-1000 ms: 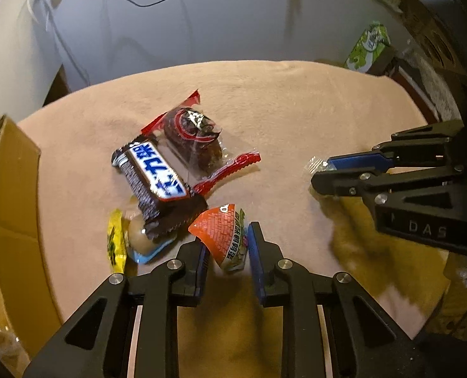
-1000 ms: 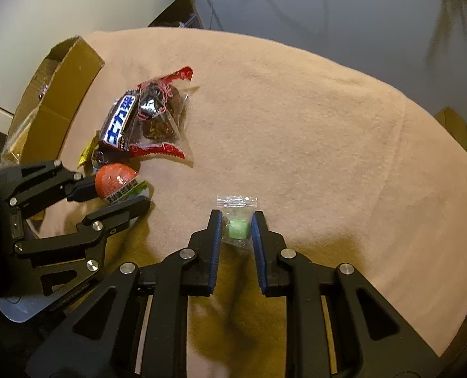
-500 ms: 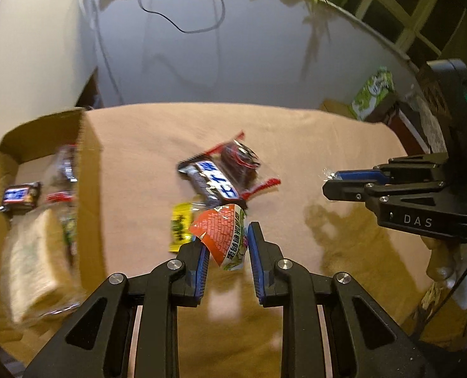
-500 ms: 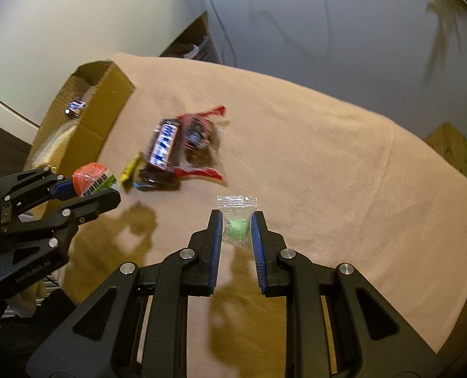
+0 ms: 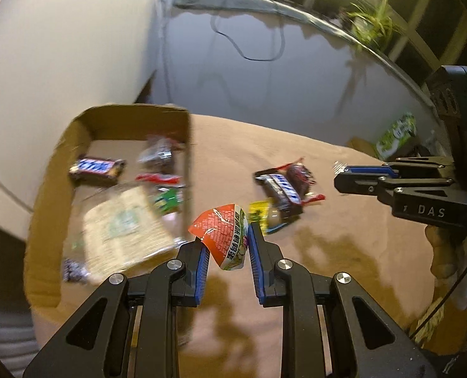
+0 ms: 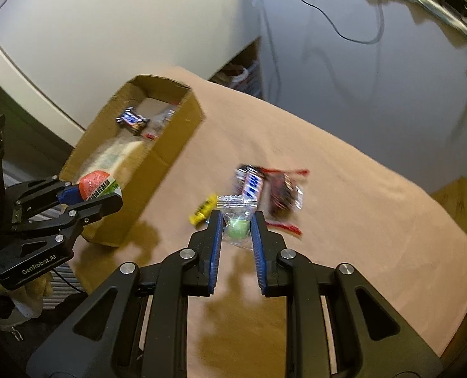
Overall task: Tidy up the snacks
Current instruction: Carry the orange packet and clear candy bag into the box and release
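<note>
Both grippers carried a snack above the cloth-covered table.

The left gripper (image 5: pixel 225 245) was clenched on an orange-and-green snack packet (image 5: pixel 222 239), close to the near corner of the cardboard box (image 6: pixel 170 145) at the table's left edge. The right gripper (image 6: pixel 236 225) was clenched on a clear packet with a green candy (image 6: pixel 238 226). A chocolate bar (image 6: pixel 249 182), a dark snack in a red-edged wrapper (image 6: pixel 282 193) and a yellow packet (image 6: pixel 203 209) lay together near the middle of the beige cloth (image 6: pixel 343 173). Inside the box were another chocolate bar (image 5: pixel 96 170) and other blurred packets.

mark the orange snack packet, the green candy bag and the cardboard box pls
orange snack packet (image 5: pixel 222 236): left wrist view, printed front.
green candy bag (image 6: pixel 238 225): right wrist view, green candy.
cardboard box (image 6: pixel 170 145): right wrist view, outer side wall.
</note>
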A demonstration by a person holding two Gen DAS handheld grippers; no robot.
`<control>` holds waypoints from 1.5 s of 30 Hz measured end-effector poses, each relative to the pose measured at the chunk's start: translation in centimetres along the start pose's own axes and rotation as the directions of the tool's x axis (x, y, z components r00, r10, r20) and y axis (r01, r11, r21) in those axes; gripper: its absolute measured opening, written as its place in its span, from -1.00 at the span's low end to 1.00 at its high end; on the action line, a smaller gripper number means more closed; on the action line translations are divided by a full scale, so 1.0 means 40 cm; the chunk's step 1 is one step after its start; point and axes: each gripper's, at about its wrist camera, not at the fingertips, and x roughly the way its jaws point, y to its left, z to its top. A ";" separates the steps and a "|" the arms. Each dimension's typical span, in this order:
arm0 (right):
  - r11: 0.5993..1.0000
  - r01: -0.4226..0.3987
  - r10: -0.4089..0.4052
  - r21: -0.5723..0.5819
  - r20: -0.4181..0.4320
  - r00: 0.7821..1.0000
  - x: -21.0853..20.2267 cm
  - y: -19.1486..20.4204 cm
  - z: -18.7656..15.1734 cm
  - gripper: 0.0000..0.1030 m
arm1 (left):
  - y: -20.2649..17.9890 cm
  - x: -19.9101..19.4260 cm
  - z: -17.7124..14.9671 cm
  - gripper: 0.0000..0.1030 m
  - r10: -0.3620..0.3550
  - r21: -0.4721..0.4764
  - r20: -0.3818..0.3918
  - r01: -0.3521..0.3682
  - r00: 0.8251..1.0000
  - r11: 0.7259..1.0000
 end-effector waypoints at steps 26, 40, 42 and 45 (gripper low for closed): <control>0.972 -0.087 0.078 -0.218 -0.050 0.996 0.149 0.289 0.170 -0.62 | 0.249 -0.098 -0.055 -0.57 0.142 -0.188 0.046 -0.131 0.989 0.973; 0.960 -0.114 0.099 -0.254 -0.068 0.993 0.189 0.336 0.206 -0.61 | 0.266 -0.087 -0.036 -0.56 0.157 -0.194 0.046 -0.146 0.986 0.970; 0.959 -0.120 0.106 -0.257 -0.068 0.992 0.187 0.337 0.207 -0.61 | 0.265 -0.086 -0.035 -0.56 0.161 -0.192 0.044 -0.150 0.986 0.970; 0.959 -0.119 0.105 -0.259 -0.065 0.992 0.186 0.339 0.209 -0.61 | 0.265 -0.085 -0.033 -0.47 0.172 -0.191 0.041 -0.162 0.984 0.968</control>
